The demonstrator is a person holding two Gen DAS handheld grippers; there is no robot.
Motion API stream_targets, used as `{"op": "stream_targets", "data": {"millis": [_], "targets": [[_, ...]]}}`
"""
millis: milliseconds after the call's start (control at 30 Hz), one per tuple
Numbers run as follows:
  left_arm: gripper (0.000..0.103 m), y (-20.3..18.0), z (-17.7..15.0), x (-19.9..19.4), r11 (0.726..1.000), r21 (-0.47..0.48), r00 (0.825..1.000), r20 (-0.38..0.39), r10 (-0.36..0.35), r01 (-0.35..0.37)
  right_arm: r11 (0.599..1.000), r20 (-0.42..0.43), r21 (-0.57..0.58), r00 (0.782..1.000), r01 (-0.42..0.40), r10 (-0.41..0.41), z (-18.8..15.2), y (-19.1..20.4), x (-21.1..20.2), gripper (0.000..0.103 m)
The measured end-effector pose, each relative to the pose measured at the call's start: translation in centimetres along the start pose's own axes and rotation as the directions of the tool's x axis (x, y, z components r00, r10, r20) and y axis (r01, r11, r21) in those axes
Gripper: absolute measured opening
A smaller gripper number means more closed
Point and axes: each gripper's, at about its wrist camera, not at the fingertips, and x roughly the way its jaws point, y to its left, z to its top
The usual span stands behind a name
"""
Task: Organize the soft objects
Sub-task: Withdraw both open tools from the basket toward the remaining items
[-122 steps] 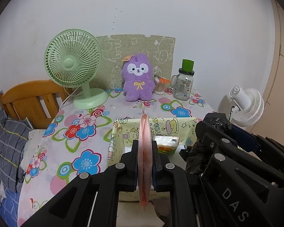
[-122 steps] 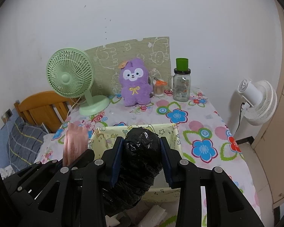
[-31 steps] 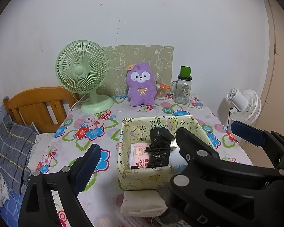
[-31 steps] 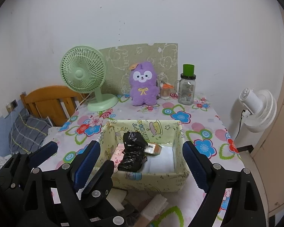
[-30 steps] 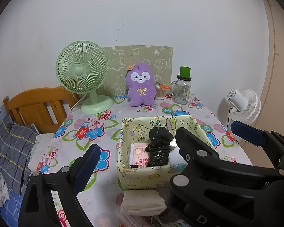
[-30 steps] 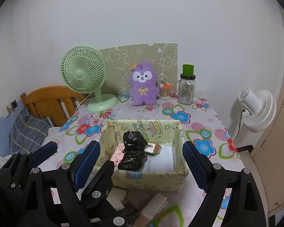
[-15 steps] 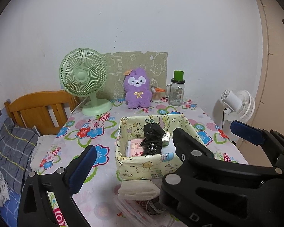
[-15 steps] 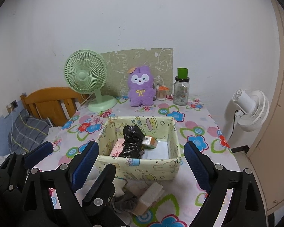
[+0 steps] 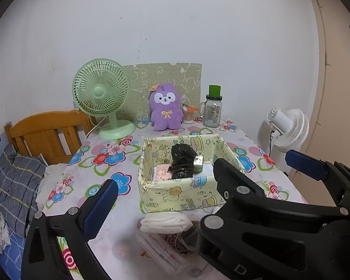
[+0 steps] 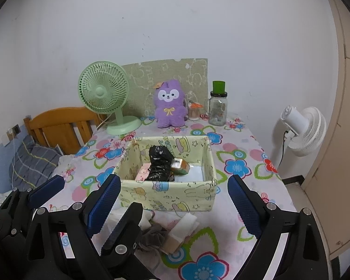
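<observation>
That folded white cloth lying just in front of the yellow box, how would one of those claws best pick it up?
Probably from above, with the fingers closing across the short width of the folded white cloth. It lies flat on the table in front of the yellow box, so its rounded folded edge gives something thick to pinch. The open left gripper is nearest.

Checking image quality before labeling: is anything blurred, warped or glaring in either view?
Left wrist: fisheye bends the door frame; the near packet is soft; the box is sharp. Right wrist: dark corners; the bag shows slight sheen.

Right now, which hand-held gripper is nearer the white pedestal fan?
Right. The right hand-held gripper sits toward the white pedestal fan; the left hand-held gripper is beyond it, farther away.
</observation>
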Motion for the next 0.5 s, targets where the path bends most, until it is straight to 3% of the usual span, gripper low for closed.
{"op": "stream_targets", "data": {"millis": [500], "targets": [[0.102, 0.2, -2.7, 1.7, 1.000, -0.019, 0.999, -0.052, 0.005, -0.006, 1.000, -0.044, 0.013, 0.999, 0.014, -0.013, -2.8, -0.5, 1.4, 0.095]]}}
